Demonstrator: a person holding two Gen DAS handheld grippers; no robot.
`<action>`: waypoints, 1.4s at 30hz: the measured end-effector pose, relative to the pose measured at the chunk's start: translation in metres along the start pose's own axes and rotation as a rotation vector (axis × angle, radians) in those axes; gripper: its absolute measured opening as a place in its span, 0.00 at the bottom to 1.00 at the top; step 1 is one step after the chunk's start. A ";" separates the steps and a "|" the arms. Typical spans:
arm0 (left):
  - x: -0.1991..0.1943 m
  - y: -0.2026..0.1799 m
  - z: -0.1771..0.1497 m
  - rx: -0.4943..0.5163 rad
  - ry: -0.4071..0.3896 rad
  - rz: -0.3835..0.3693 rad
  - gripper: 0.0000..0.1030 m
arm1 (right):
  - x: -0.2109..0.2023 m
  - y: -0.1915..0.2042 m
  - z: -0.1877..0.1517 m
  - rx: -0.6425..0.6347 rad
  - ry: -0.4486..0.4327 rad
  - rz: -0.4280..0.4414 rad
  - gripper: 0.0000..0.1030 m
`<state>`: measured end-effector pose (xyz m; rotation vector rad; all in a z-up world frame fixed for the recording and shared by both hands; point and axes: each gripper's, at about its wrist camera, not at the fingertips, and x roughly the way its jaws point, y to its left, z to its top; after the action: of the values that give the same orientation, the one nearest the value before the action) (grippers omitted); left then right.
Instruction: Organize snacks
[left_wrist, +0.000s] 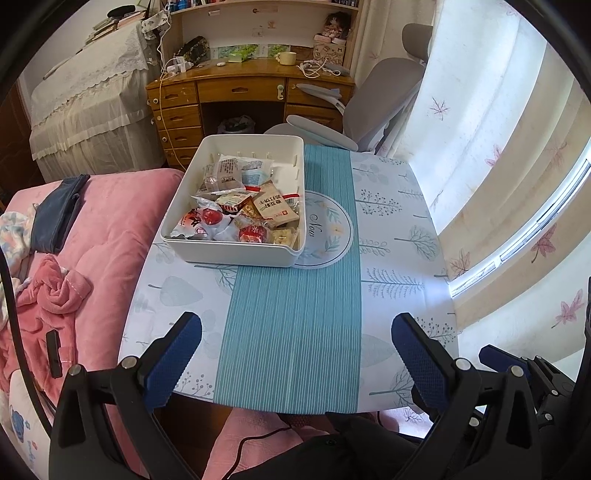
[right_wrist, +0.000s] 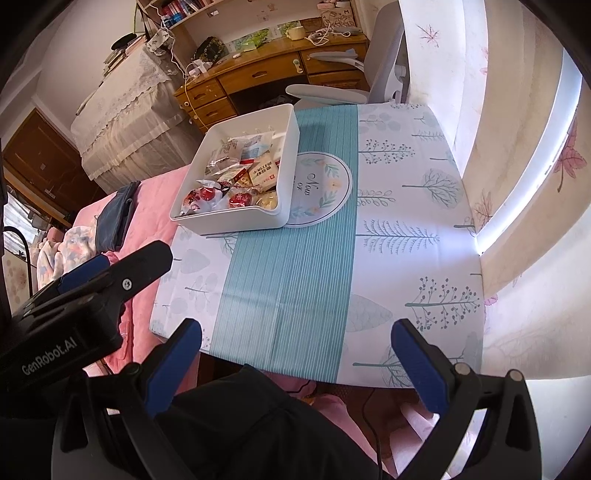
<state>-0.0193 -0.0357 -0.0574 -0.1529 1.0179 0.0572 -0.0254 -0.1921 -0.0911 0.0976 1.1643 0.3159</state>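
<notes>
**Left wrist view: a bin of light, crinkly packets, both grippers empty**

Left wrist view shows the white rectangular plastic bin (left_wrist: 236, 254) on the far left part of the small table, resting on the white leaf-printed tablecloth with a teal striped runner (left_wrist: 295, 325). Inside lies a loose heap of wrapped snacks (left_wrist: 240, 210): clear and foil sachets, a tan biscuit packet (left_wrist: 273, 205), and round red-wrapped sweets (left_wrist: 253, 233). The cloth outside the bin is bare.

The left gripper (left_wrist: 295, 354) hangs over the near table edge with its jaws spread wide and nothing between them. The right gripper (right_wrist: 295, 354) is likewise wide and empty, well apart from the bin.

The packets are probably very light, with slick film that crumples and may slide under the pads. Biscuits inside could crack if squeezed hard. A pinch on a sealed edge or packet corner looks safest. The bin itself seems stiff; its rim would give a firm hold.
</notes>
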 end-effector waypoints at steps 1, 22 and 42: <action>0.000 0.000 0.000 0.001 0.000 -0.001 0.99 | 0.000 0.000 -0.001 0.002 0.000 0.000 1.00; 0.003 -0.003 0.005 0.011 -0.007 -0.007 0.99 | -0.001 -0.004 0.003 0.008 -0.002 0.002 1.00; 0.003 -0.005 0.006 0.011 -0.005 -0.006 0.99 | 0.001 -0.007 0.005 0.011 0.001 0.005 1.00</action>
<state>-0.0122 -0.0394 -0.0564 -0.1452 1.0122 0.0465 -0.0188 -0.1983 -0.0915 0.1101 1.1672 0.3139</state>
